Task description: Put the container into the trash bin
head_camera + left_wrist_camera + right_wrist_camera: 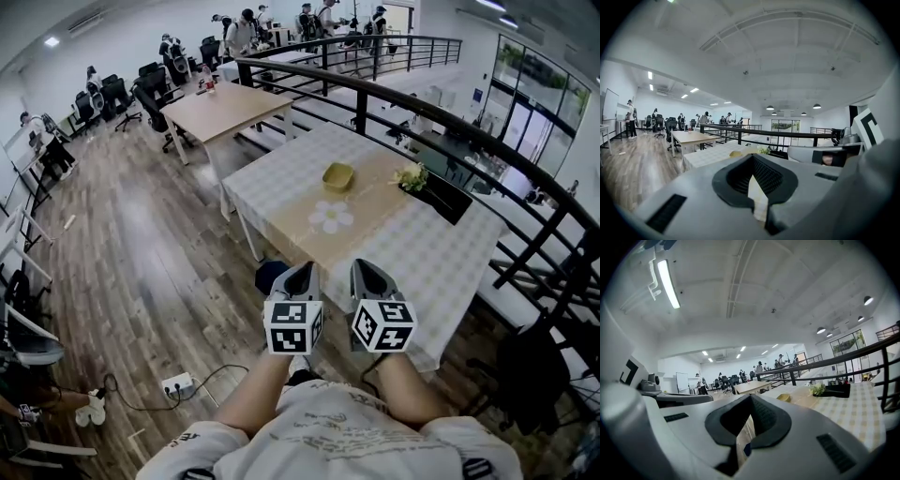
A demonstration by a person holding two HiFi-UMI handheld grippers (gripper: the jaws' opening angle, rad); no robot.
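A small yellow container (337, 176) sits on the checked tablecloth of the table (441, 272), far ahead of both grippers; it also shows small in the left gripper view (736, 153) and the right gripper view (784, 397). My left gripper (302, 272) and right gripper (370, 270) are side by side at the table's near edge, both shut with nothing in them. In their own views the left gripper (756, 180) and right gripper (744, 430) have their jaws closed together. A dark blue bin (270, 275) stands on the floor by the table's near corner, partly hidden behind the left gripper.
A small flower bunch (411, 175) and a black tray (448, 197) lie at the table's right side. A black railing (441, 122) runs behind and to the right. A wooden table (225, 108) and office chairs stand further back. A power strip (176, 383) lies on the floor.
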